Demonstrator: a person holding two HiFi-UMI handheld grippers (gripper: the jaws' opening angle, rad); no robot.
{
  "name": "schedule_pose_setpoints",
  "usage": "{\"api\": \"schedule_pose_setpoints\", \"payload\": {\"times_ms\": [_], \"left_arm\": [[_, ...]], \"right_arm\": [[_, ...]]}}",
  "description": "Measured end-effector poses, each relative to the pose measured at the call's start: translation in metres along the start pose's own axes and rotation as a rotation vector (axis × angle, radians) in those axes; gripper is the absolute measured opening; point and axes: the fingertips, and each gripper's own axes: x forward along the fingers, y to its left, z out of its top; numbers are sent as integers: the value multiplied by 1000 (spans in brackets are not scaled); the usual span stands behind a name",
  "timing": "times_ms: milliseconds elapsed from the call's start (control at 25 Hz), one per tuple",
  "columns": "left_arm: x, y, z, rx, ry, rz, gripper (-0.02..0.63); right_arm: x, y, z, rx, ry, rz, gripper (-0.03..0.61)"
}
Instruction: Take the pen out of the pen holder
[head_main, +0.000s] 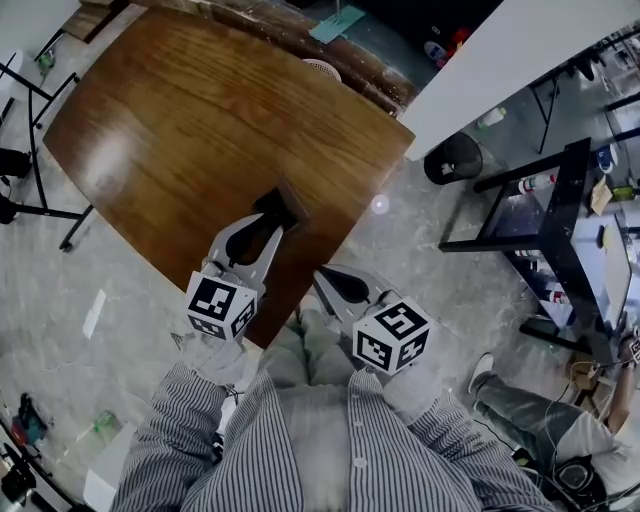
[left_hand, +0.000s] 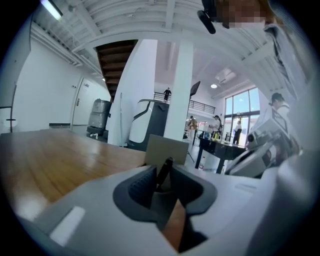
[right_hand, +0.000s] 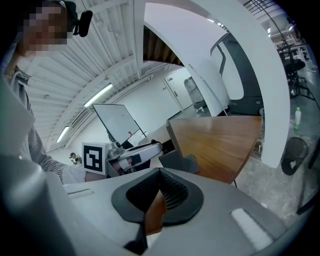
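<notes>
On the brown wooden table (head_main: 180, 120), near its front edge, stands the small square pen holder (head_main: 291, 203). In the left gripper view the pen holder (left_hand: 167, 148) is a grey box just beyond the jaws. A dark pen (left_hand: 164, 170) leans up out of it between the ribbed pads. My left gripper (head_main: 272, 215) reaches right up to the holder, and this left gripper (left_hand: 162, 176) is shut on the pen. My right gripper (head_main: 324, 277) hangs off the table's edge, to the right of the holder. That right gripper (right_hand: 160, 175) is shut and holds nothing.
A black shelf rack (head_main: 560, 230) with bottles stands to the right. A round black bin (head_main: 452, 158) sits beside a white wall (head_main: 500, 60). Black stand legs (head_main: 35, 150) run along the table's left end. Someone's leg (head_main: 510, 400) rests at lower right.
</notes>
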Motion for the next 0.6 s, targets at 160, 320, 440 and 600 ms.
{"api": "schedule_pose_setpoints", "payload": {"times_ms": [160,320,440,600], "left_arm": [[-2,6,3,-18,-10,7,58],[-2,5,11,-44,-41,-12,55],[-4,0,17,-51,-65,-22,54],[-11,-6,30,-42,-103,-17,52]], "right_arm": [[-1,3,0,5,-5,7,0],[-2,5,3,0,-13,10,0],[-6,6,6,-6,-23,8,0],[-11,7,16,-23,-46,8,0]]}}
